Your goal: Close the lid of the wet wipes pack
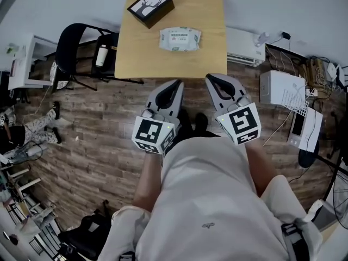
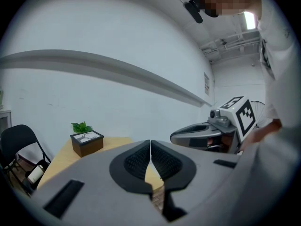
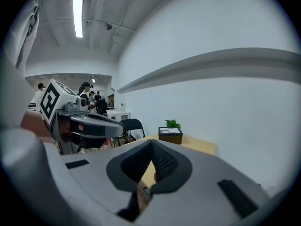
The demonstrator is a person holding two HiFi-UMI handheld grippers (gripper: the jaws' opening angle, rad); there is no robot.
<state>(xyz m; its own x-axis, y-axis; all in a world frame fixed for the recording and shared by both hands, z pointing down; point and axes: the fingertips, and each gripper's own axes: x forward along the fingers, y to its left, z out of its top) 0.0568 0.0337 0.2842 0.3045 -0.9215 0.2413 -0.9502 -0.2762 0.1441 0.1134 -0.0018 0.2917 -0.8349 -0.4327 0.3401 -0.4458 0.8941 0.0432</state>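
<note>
We hold left tongs [image 1: 176, 84] and right tongs [image 1: 210, 78] pressed together, empty; the far wet wipes pack [image 1: 180, 38] looks soft, light: press its lid.

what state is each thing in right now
left tool: shut, empty, short of the table
right tool: shut, empty, short of the table
wet wipes pack: flat on the table, untouched; lid state too small to tell
black box: upright, at the table's far left corner
chair: unfolded, with a bottle on its seat
</note>
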